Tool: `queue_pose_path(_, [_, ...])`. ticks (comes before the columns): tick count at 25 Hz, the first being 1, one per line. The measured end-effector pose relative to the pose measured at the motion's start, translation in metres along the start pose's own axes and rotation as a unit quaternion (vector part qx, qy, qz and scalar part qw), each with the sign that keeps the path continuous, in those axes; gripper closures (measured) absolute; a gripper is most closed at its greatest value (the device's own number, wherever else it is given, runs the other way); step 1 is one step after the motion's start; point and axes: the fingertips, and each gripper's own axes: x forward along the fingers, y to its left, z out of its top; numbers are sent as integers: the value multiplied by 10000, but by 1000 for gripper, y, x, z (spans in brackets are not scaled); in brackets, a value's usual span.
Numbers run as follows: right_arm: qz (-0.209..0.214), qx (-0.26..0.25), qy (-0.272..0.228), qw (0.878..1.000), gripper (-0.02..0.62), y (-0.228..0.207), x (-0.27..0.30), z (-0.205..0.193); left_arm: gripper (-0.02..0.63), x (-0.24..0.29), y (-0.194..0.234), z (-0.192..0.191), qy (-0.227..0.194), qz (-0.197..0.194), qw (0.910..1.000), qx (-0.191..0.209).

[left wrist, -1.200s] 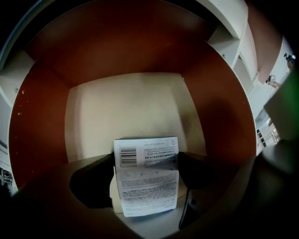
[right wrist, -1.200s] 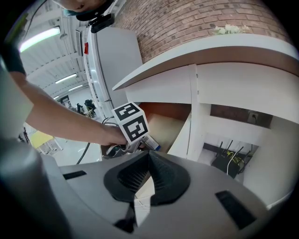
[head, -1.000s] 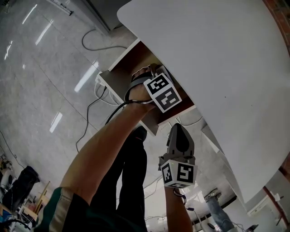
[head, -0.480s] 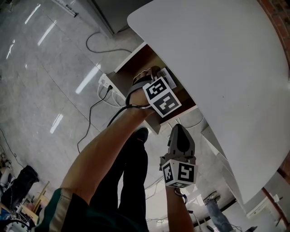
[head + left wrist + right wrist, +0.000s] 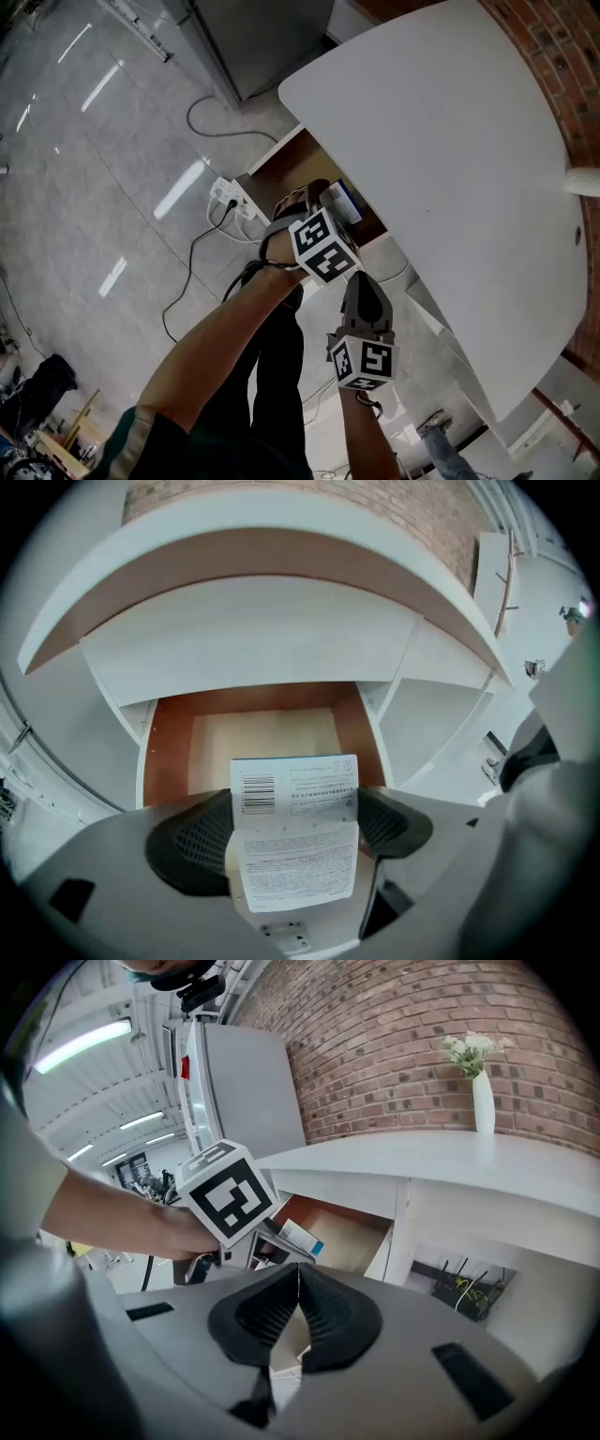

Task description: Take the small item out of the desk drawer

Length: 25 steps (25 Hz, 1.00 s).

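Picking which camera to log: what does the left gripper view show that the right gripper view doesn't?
Left gripper view only: the box's barcode face, clamped in the left gripper. Right gripper view only: the right gripper shut and empty, and a vase on the desk. Both: the open drawer.

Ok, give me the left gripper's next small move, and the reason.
Probably draw the left gripper back toward the body, clear of the drawer. Its fingers are shut on the small printed box, the drawer floor beyond shows bare, and the box looks only just above the drawer's front. The right gripper is shut and empty.
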Motion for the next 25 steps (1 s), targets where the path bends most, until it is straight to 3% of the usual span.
queue_pose_path(5, [22, -156, 177, 9997, 571, 5, -23, 10, 179, -42, -10, -3, -64, -55, 9999, -136])
queue_pose_path(15, [300, -192, 317, 9989, 571, 33, -79, 42, 179, -155, -18, -20, -280, -80, 9930, -1147])
queue_pose_path(25, [608, -250, 136, 9977, 572, 68, -114, 104, 179, -254, -30, 20, -775, -33, 9902, -1158])
